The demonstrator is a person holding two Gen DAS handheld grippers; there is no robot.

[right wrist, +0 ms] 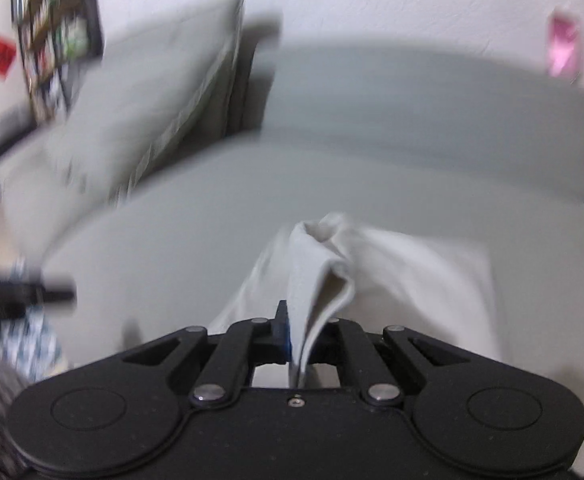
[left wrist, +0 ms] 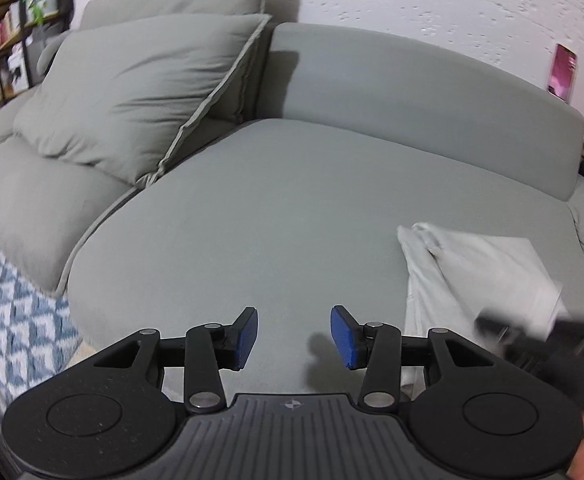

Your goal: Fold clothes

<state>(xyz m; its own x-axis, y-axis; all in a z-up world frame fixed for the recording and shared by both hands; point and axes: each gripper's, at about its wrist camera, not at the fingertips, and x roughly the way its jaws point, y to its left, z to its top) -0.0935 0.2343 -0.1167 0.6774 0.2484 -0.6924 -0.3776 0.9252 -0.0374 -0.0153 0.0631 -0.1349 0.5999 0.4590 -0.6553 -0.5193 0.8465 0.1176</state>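
A white garment lies partly folded on the grey sofa seat, at the right of the left wrist view. My left gripper hovers open over bare seat to the garment's left, blue pads apart, nothing between them. My right gripper is shut on a bunched fold of the white garment, which rises in a ridge from its jaws; the rest spreads flat to the right. The right wrist view is motion-blurred. The right gripper shows as a dark blur at the garment's near edge in the left wrist view.
Two large grey cushions lean at the sofa's back left, and a grey backrest runs behind the seat. A blue-and-white patterned rug lies on the floor at left. A bookshelf stands far left. A pink object stands on the backrest.
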